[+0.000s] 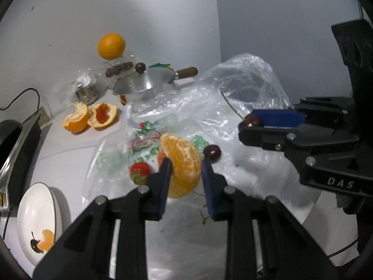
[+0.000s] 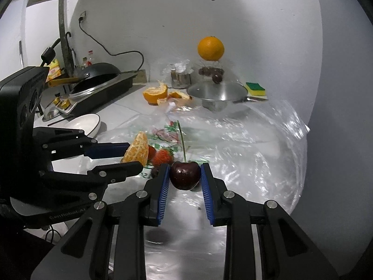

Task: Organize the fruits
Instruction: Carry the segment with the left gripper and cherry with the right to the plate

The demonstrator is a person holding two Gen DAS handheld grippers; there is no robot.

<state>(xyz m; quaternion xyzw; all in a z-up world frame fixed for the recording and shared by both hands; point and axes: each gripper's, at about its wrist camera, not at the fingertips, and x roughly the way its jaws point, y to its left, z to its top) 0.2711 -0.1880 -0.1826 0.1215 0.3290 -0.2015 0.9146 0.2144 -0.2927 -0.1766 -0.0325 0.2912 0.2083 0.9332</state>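
My left gripper [image 1: 184, 165] is shut on a peeled orange piece [image 1: 183, 163], held above the plastic bag [image 1: 209, 107]; it also shows in the right wrist view [image 2: 137, 150]. My right gripper [image 2: 184, 175] is shut on a dark cherry [image 2: 184, 175] with a long stem; it shows at the right of the left wrist view [image 1: 253, 120]. A strawberry [image 1: 139, 172] and another cherry [image 1: 212, 152] lie on the bag. A white bowl [image 1: 25, 212] at lower left holds an orange segment [image 1: 46, 239] and a cherry.
A whole orange [image 1: 111, 46] sits on a clear stand with cherries at the back. Orange peel halves [image 1: 89, 116], a steel pan [image 1: 144, 86] with lid, a small steel cup [image 1: 86, 92], a sponge [image 2: 255, 88] and a cooktop with wok [image 2: 98, 81] stand around.
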